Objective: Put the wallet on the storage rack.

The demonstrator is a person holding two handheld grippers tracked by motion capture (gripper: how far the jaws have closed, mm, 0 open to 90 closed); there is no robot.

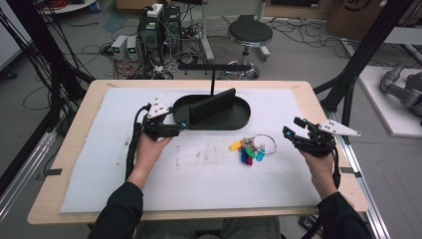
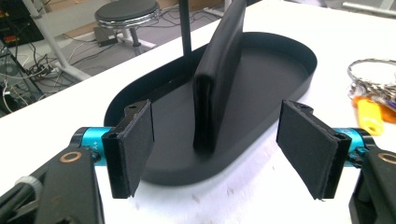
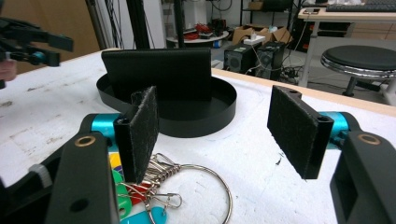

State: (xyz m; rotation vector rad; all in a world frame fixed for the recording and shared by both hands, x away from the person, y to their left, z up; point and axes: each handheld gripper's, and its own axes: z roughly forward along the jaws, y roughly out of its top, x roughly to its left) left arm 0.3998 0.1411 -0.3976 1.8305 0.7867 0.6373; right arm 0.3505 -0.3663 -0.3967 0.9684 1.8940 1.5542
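Standing on edge, a black wallet (image 1: 212, 105) is sitting in the oval black tray (image 1: 239, 121) at twelve o'clock; the left gripper (image 1: 180, 126) is gaping at its nine o'clock rim, the right gripper (image 1: 292, 127) spread wide, keys (image 1: 250, 148) lying between them

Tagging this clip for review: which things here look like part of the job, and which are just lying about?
Likely in play:
black oval tray
black wallet standing in it
key ring with coloured tags
left tongs, open
right tongs, open

Just about:
stool
computer boxes
floor cables
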